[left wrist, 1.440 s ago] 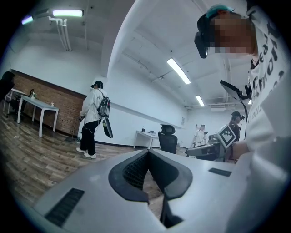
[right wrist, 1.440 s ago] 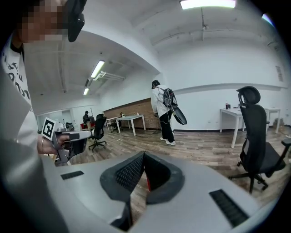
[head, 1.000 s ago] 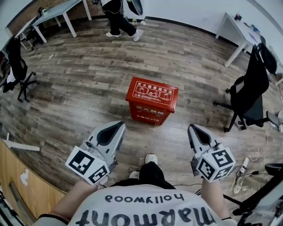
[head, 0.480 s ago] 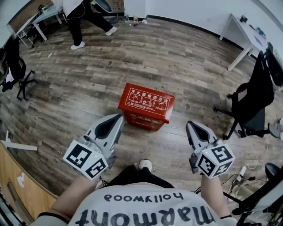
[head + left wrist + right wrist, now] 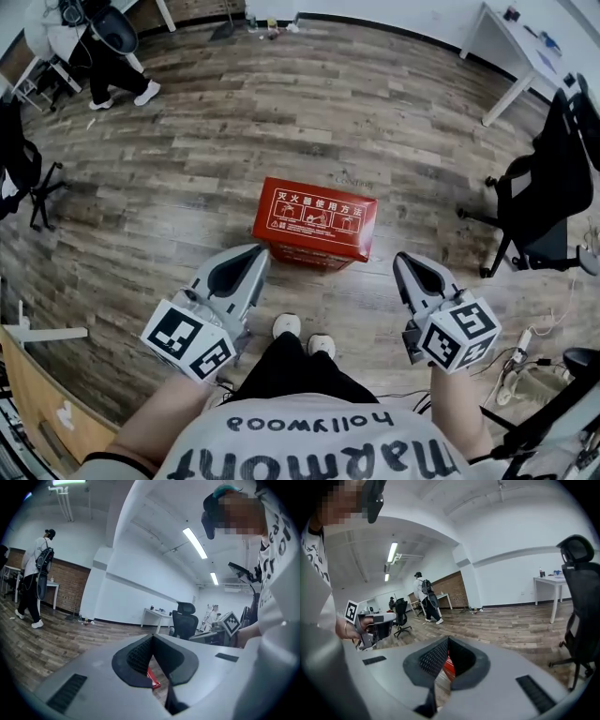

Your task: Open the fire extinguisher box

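Observation:
The red fire extinguisher box (image 5: pixel 314 222) stands on the wooden floor with its lid down, white print on top. My left gripper (image 5: pixel 260 253) hovers just short of its near left corner, jaws shut and empty. To the right of the box, apart from it, my right gripper (image 5: pixel 400 260) is also shut with nothing in it. In the left gripper view only a red sliver of the box (image 5: pixel 153 680) shows below the shut jaws of the left gripper (image 5: pixel 151 638). The right gripper view shows the box (image 5: pixel 449 665) behind the closed tips of the right gripper (image 5: pixel 448 640).
A black office chair (image 5: pixel 539 202) stands at the right, with a white desk (image 5: pixel 511 42) behind it. Another person (image 5: pixel 103 56) walks at the far left near a dark chair (image 5: pixel 19 159). Cables (image 5: pixel 525 361) lie on the floor at the lower right. My own feet (image 5: pixel 300 333) are just behind the box.
Both grippers have come forward and a little down towards the box, which now sits closer to their tips. The person in the background has walked off to the left.

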Demonstrator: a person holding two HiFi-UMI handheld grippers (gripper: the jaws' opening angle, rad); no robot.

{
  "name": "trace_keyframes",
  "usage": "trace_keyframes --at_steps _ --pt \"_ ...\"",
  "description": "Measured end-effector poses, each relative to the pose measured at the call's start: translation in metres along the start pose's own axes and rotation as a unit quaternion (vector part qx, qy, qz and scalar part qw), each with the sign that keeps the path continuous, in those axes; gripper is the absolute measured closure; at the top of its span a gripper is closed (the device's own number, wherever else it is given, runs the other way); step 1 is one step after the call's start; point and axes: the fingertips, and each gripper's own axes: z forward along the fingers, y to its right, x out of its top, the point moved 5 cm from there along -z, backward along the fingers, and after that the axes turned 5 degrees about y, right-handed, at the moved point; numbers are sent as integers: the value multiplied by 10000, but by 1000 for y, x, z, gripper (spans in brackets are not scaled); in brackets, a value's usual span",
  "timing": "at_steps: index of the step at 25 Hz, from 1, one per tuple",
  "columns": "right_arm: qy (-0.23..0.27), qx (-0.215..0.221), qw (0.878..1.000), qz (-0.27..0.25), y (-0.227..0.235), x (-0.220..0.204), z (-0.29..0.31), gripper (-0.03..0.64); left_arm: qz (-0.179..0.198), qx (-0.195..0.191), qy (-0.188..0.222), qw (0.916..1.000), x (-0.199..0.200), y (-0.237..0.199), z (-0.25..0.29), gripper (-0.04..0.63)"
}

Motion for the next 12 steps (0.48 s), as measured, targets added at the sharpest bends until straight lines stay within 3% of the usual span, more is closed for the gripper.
trace_keyframes --at_steps 12 --pt "-284 -768 9953 510 15 -52 68 609 -57 -520 -663 9964 -54 -75 37 601"
